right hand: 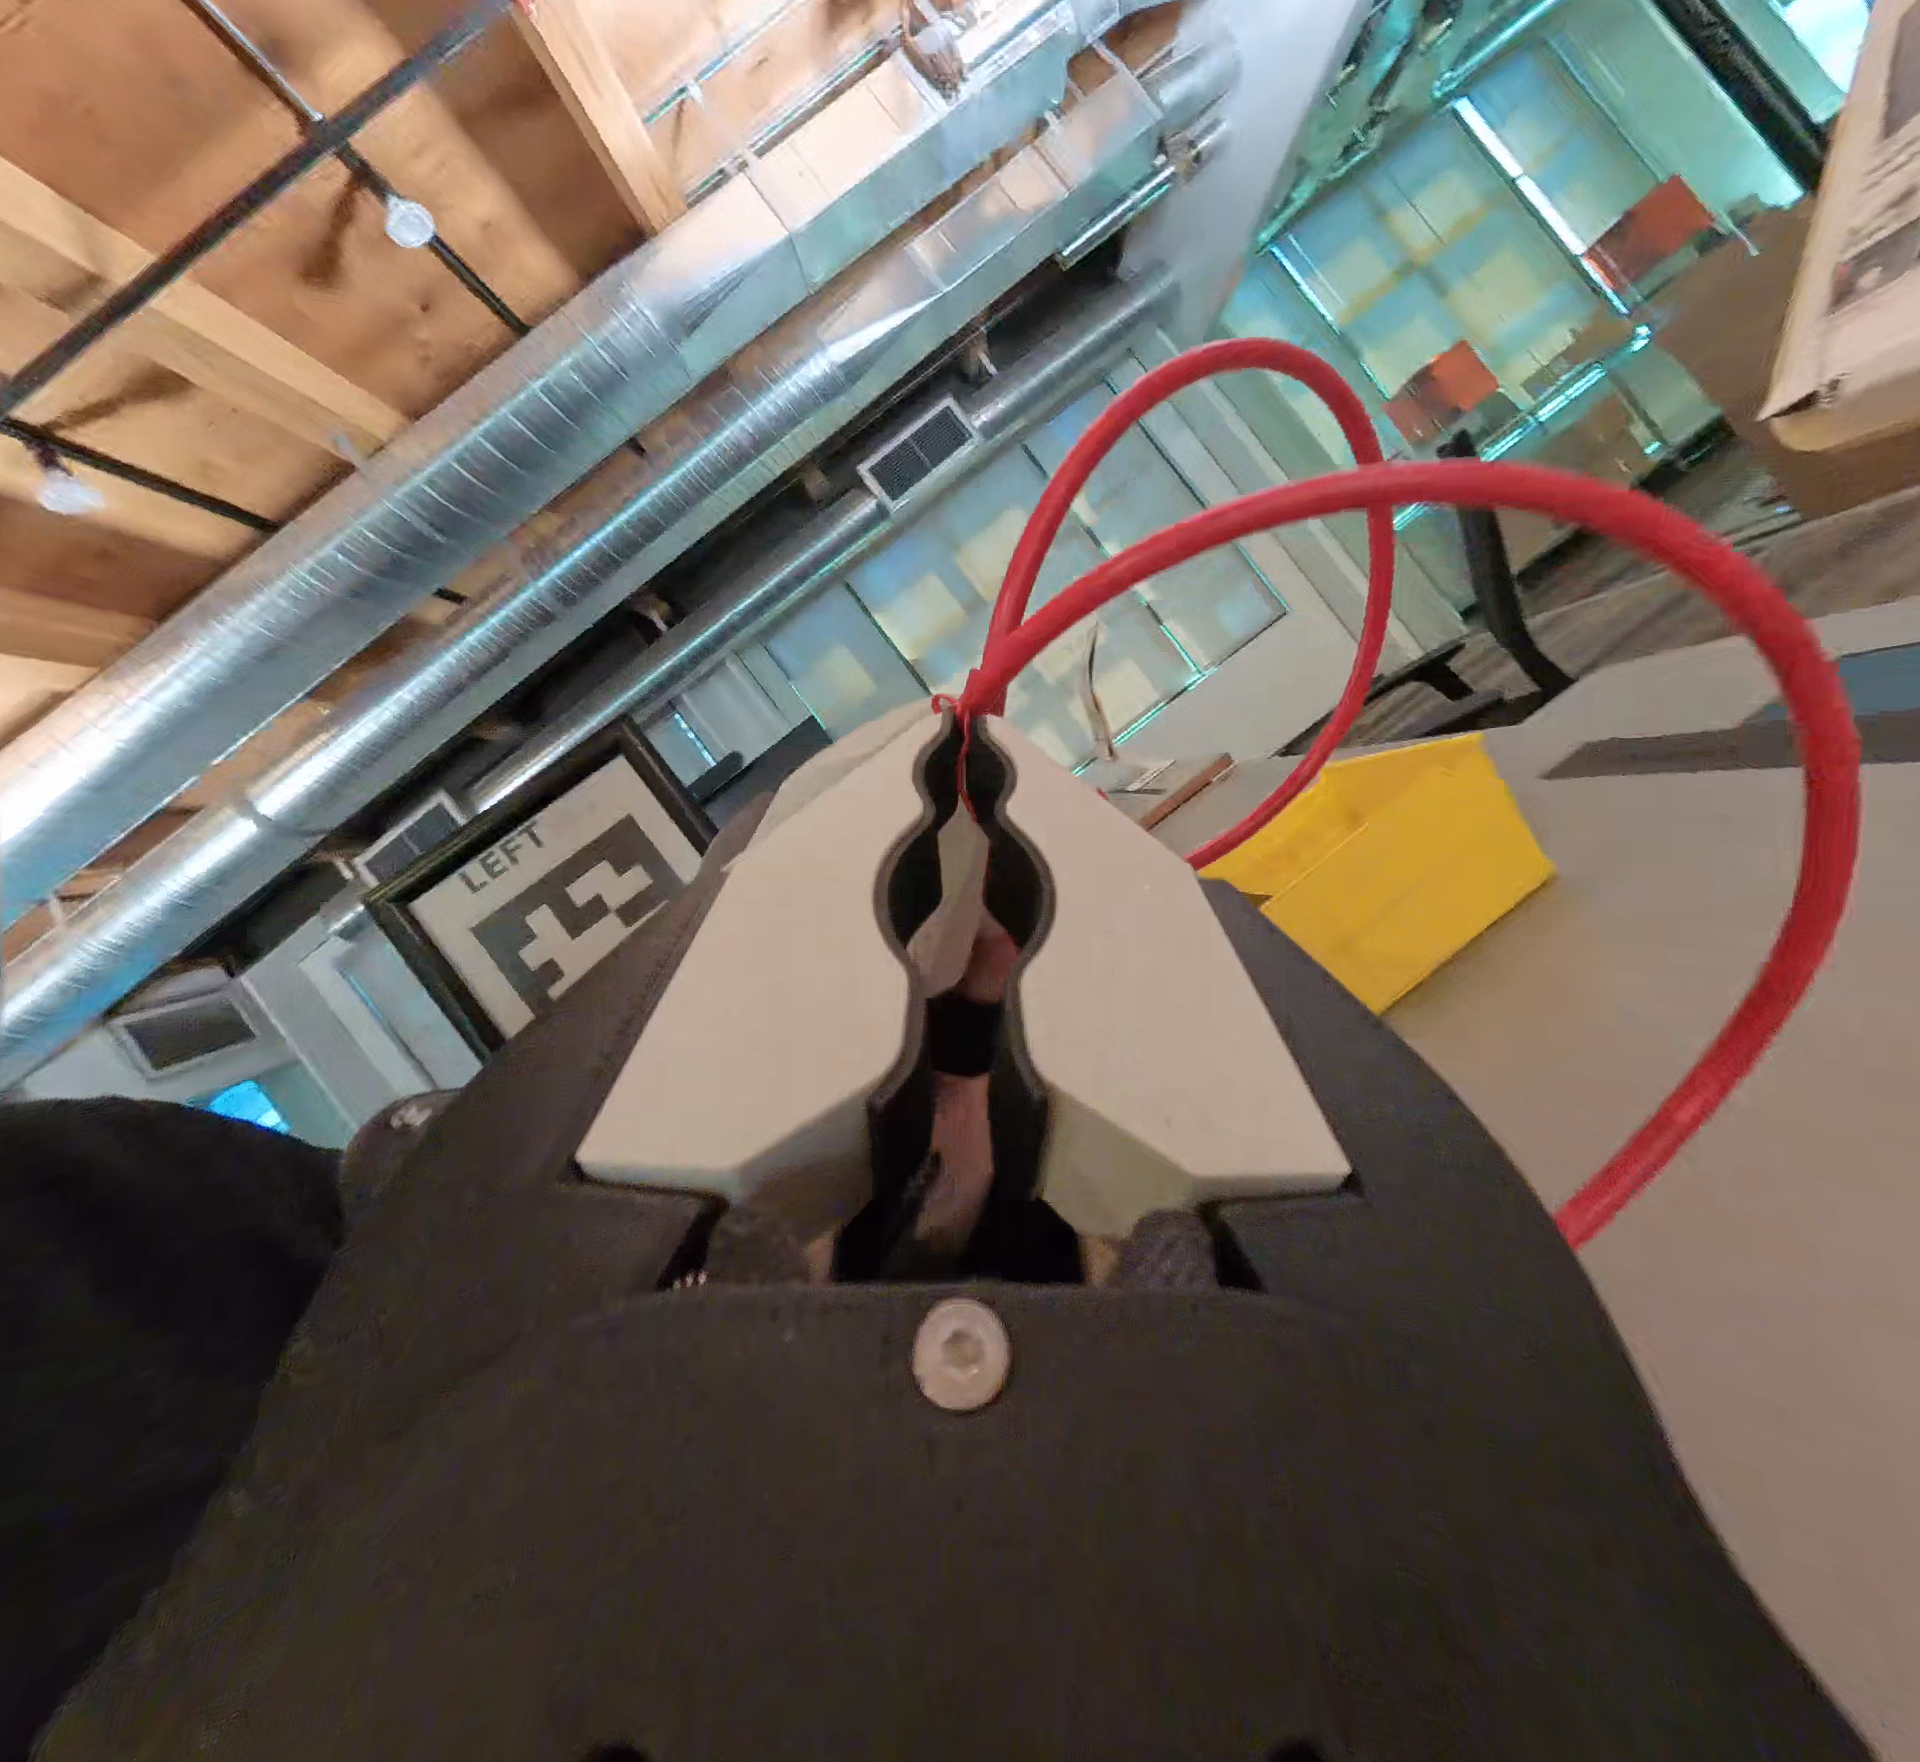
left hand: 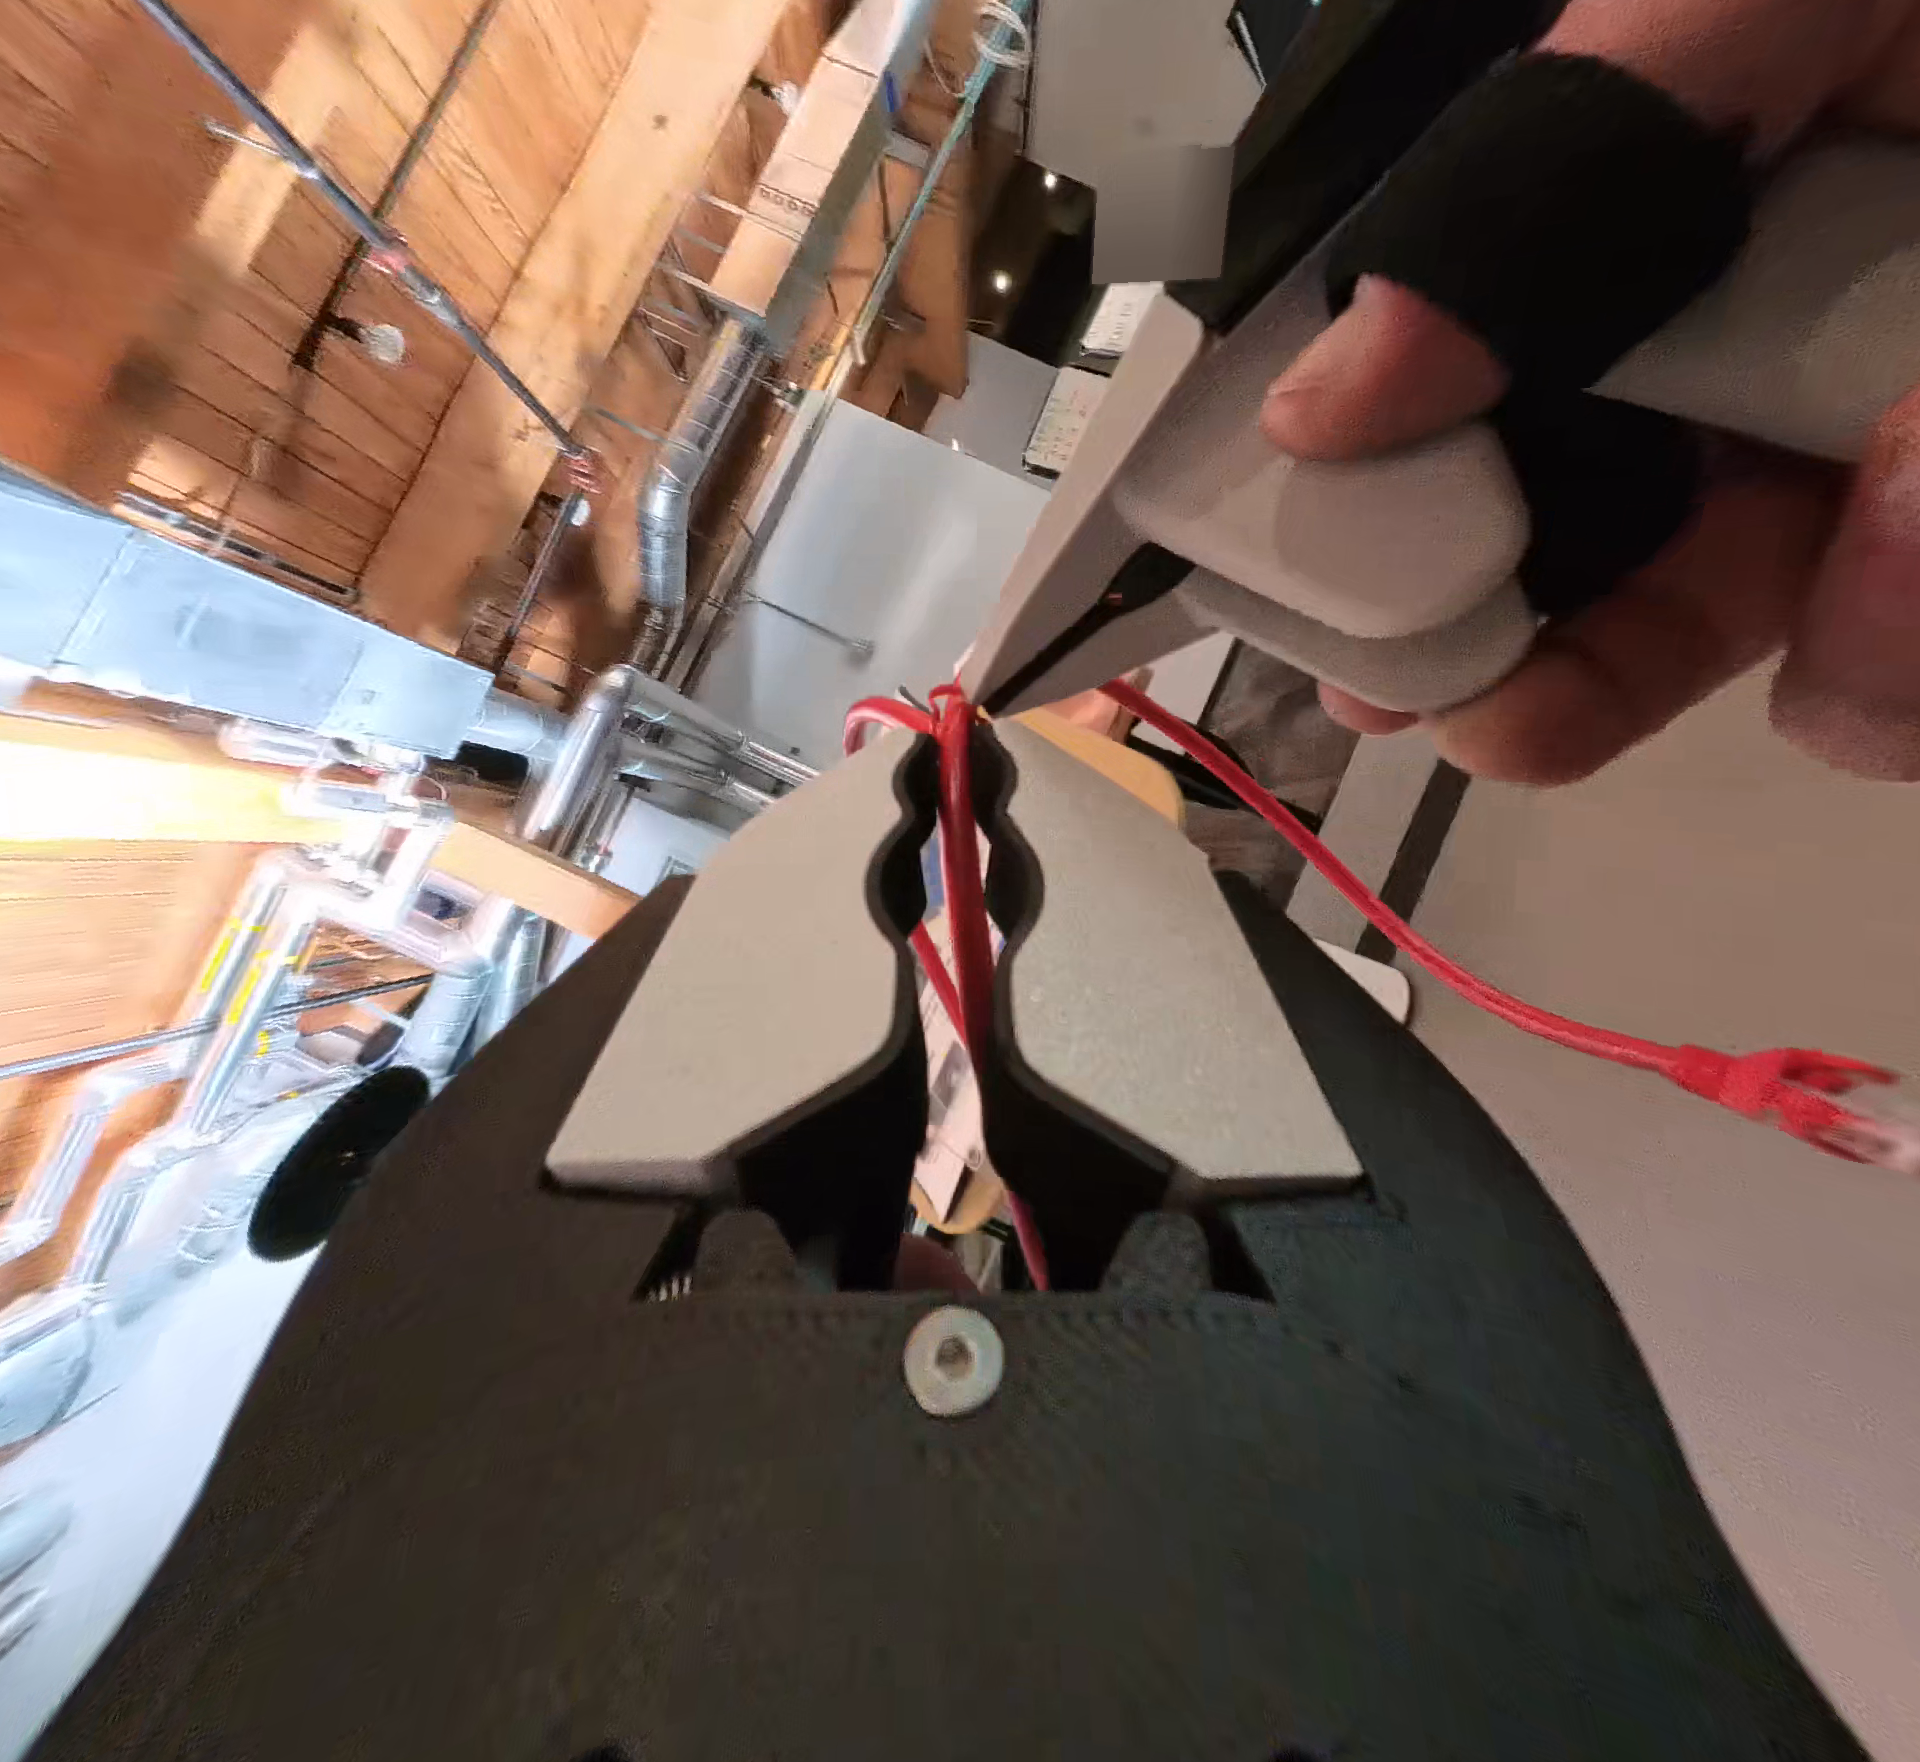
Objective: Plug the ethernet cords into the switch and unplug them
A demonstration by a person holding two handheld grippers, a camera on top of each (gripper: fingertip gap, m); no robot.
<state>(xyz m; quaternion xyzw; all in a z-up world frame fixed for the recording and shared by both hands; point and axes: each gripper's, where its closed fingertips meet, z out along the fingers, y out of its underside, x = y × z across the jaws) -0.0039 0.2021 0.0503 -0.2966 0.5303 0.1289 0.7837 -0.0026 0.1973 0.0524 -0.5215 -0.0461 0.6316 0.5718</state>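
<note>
My left tongs (left hand: 954, 736) and right tongs (right hand: 961, 725) meet tip to tip, both pinched on the bundled red ethernet cord (left hand: 961, 839), held aloft with its plug (left hand: 1808, 1104) dangling above the grey tabletop (left hand: 1662, 933).

Ceiling: wood beams (right hand: 208, 102), above and left of the tongs.
Ducts: silver pipes (right hand: 416, 507), crossing behind the tips.
Bin: yellow (right hand: 1403, 871), on a grey table (right hand: 1714, 1037), right of the tongs.
</note>
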